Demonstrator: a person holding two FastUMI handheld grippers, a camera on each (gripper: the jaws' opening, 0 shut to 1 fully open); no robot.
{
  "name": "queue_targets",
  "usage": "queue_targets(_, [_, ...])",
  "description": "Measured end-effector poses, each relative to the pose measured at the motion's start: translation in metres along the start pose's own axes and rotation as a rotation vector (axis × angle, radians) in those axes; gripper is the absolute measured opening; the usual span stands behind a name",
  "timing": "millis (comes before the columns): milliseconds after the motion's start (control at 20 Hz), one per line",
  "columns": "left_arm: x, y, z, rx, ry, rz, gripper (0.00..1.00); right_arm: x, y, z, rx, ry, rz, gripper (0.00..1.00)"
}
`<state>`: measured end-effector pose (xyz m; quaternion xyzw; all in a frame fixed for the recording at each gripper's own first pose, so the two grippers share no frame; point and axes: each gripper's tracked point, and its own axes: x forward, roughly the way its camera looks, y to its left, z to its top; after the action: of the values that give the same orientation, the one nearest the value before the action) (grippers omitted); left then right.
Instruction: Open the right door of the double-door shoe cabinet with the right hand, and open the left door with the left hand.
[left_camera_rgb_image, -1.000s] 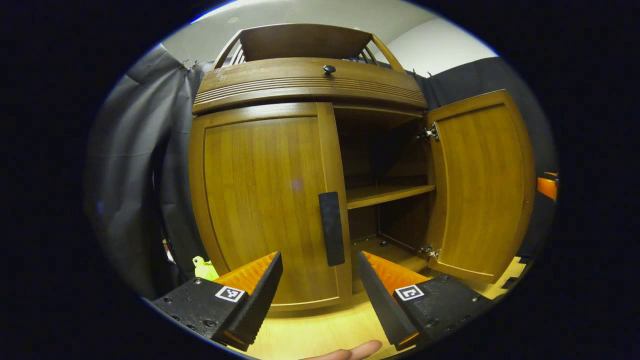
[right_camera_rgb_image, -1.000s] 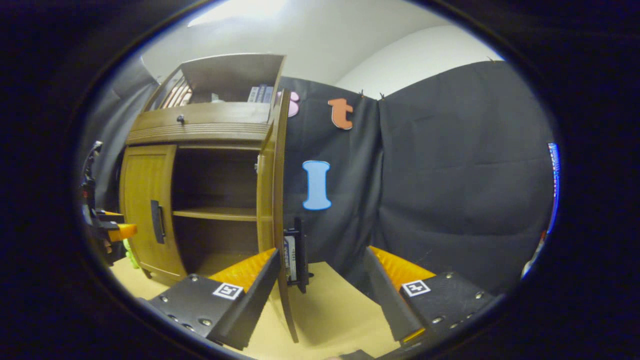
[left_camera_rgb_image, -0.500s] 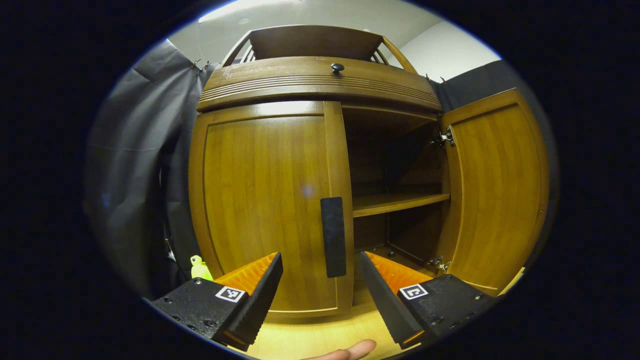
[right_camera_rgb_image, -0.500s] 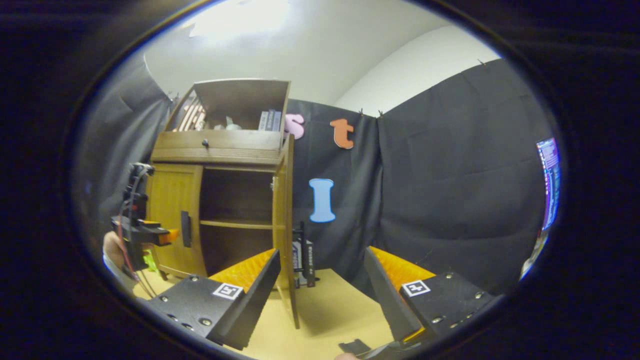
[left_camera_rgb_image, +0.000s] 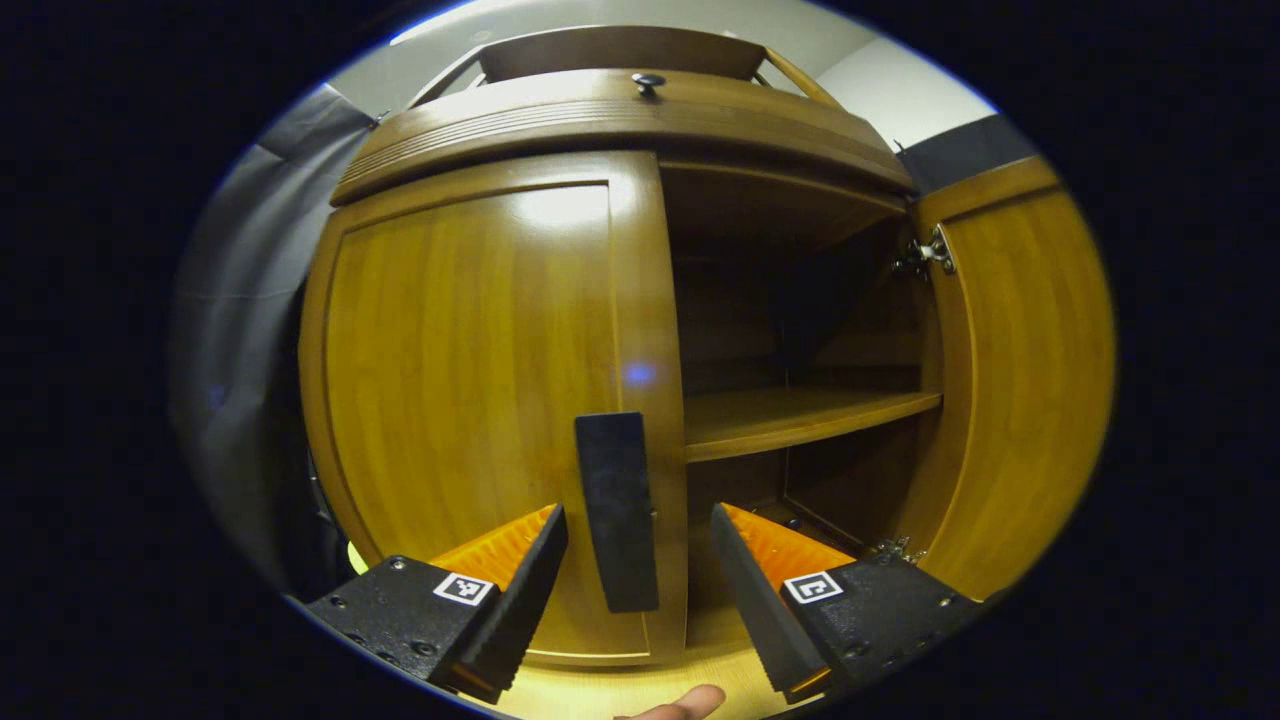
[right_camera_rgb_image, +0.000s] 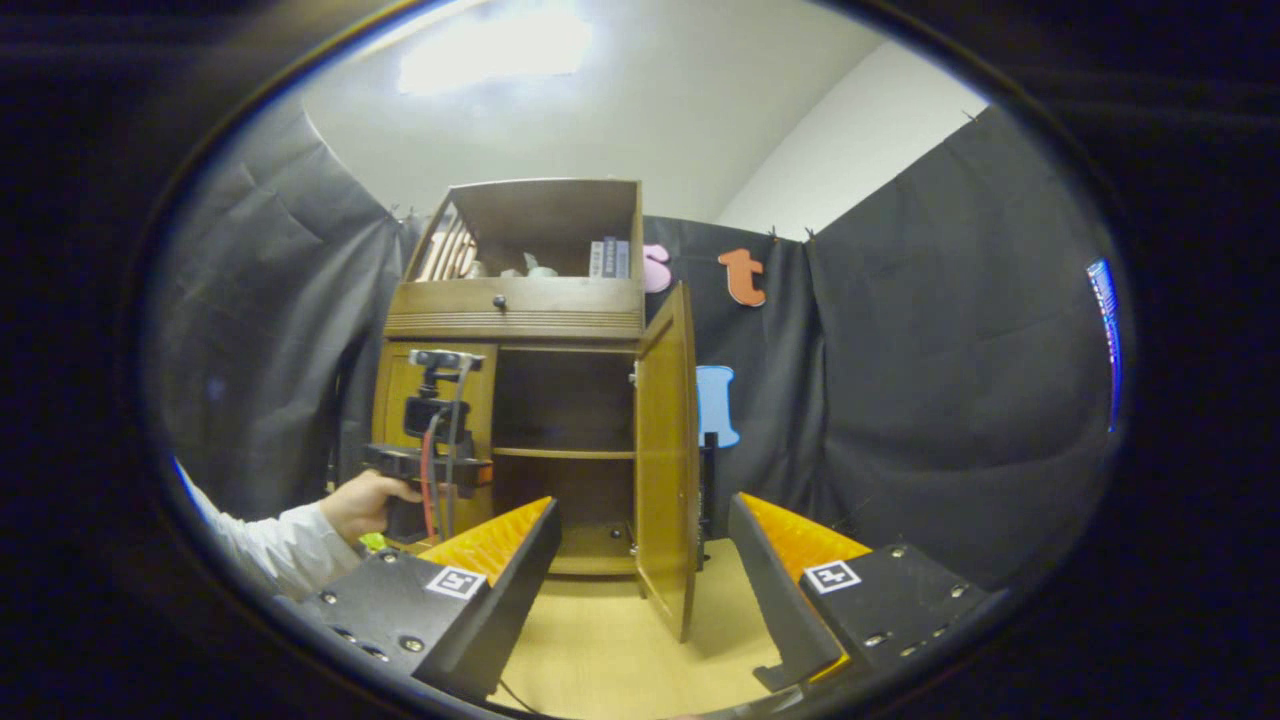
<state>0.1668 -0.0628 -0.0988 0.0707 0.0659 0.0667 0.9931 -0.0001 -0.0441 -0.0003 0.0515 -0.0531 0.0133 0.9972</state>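
The wooden shoe cabinet (left_camera_rgb_image: 620, 120) stands close in the left gripper view. Its left door (left_camera_rgb_image: 460, 390) is closed, with a black upright handle (left_camera_rgb_image: 615, 510) near its inner edge. The right door (left_camera_rgb_image: 1020, 380) is swung wide open, baring a shelf (left_camera_rgb_image: 800, 415) inside. My left gripper (left_camera_rgb_image: 638, 590) is open, just short of the handle, which sits between the fingers in the image. In the right gripper view the cabinet (right_camera_rgb_image: 520, 310) is farther off, its right door (right_camera_rgb_image: 668, 460) open. A hand holds the left gripper (right_camera_rgb_image: 430, 465) at the left door. My right gripper (right_camera_rgb_image: 645, 590) is open and holds nothing.
A drawer with a dark knob (left_camera_rgb_image: 648, 80) runs above the doors. Books (right_camera_rgb_image: 608, 258) stand in the open top shelf. A small yellow-green thing (right_camera_rgb_image: 372, 541) lies by the cabinet's left foot. The light wooden floor (right_camera_rgb_image: 600, 640) spreads in front. A screen (right_camera_rgb_image: 1105, 340) glows at far right.
My left gripper has closed in on the left door's handle. My right gripper has drawn back from the open right door, and its view has swung towards the cabinet's front.
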Motion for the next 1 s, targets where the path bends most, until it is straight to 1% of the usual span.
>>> queue_targets(50, [0.005, 0.0, 0.0, -0.001, 0.005, 0.009, 0.8, -0.005, 0.003, 0.01, 0.009, -0.026, 0.003, 0.99])
queue_targets(100, [0.01, 0.001, 0.0, -0.012, 0.008, 0.024, 0.72, -0.009, 0.01, 0.02, 0.01, -0.056, 0.018, 1.0])
queue_targets(150, [0.008, 0.007, 0.004, -0.025, -0.016, 0.048, 0.63, -0.013, 0.009, 0.025, 0.002, -0.076, 0.02, 0.96])
queue_targets(200, [0.014, 0.012, 0.01, -0.057, -0.036, 0.057, 0.53, -0.016, 0.006, 0.025, -0.008, -0.081, 0.009, 1.0])
queue_targets(250, [0.015, 0.013, 0.01, -0.105, -0.022, 0.054, 0.43, -0.015, 0.005, 0.022, -0.008, -0.079, 0.008, 1.0])
queue_targets(300, [0.013, 0.013, 0.006, -0.125, 0.009, 0.043, 0.34, -0.014, 0.007, 0.021, 0.005, -0.077, 0.022, 0.99])
queue_targets(350, [0.013, 0.014, 0.006, -0.106, 0.019, 0.031, 0.35, -0.011, 0.007, 0.021, 0.026, -0.078, 0.025, 0.99])
queue_targets(450, [0.012, 0.013, 0.004, -0.083, 0.042, 0.024, 0.34, -0.007, 0.002, 0.019, 0.045, -0.078, 0.009, 0.96])
queue_targets(500, [0.011, 0.013, 0.003, -0.07, 0.05, 0.012, 0.33, -0.007, -0.001, 0.017, 0.036, -0.073, 0.001, 0.99])
queue_targets(600, [0.008, 0.01, 0.003, -0.066, 0.063, -0.013, 0.34, -0.008, -0.01, 0.018, 0.016, -0.073, -0.025, 0.99])
queue_targets(700, [0.006, 0.01, 0.003, -0.058, 0.064, -0.024, 0.34, -0.012, -0.016, 0.023, 0.025, -0.09, -0.046, 0.99])
queue_targets(800, [0.005, 0.009, 0.004, -0.07, 0.071, -0.031, 0.33, -0.014, -0.015, 0.026, 0.032, -0.1, -0.044, 0.99])
queue_targets(950, [0.006, 0.008, 0.004, -0.062, 0.069, -0.039, 0.33, -0.018, -0.008, 0.029, 0.039, -0.108, -0.016, 0.99])
queue_targets(1000, [0.007, 0.01, 0.002, -0.056, 0.066, -0.042, 0.33, -0.019, -0.011, 0.029, 0.03, -0.107, -0.024, 0.96])
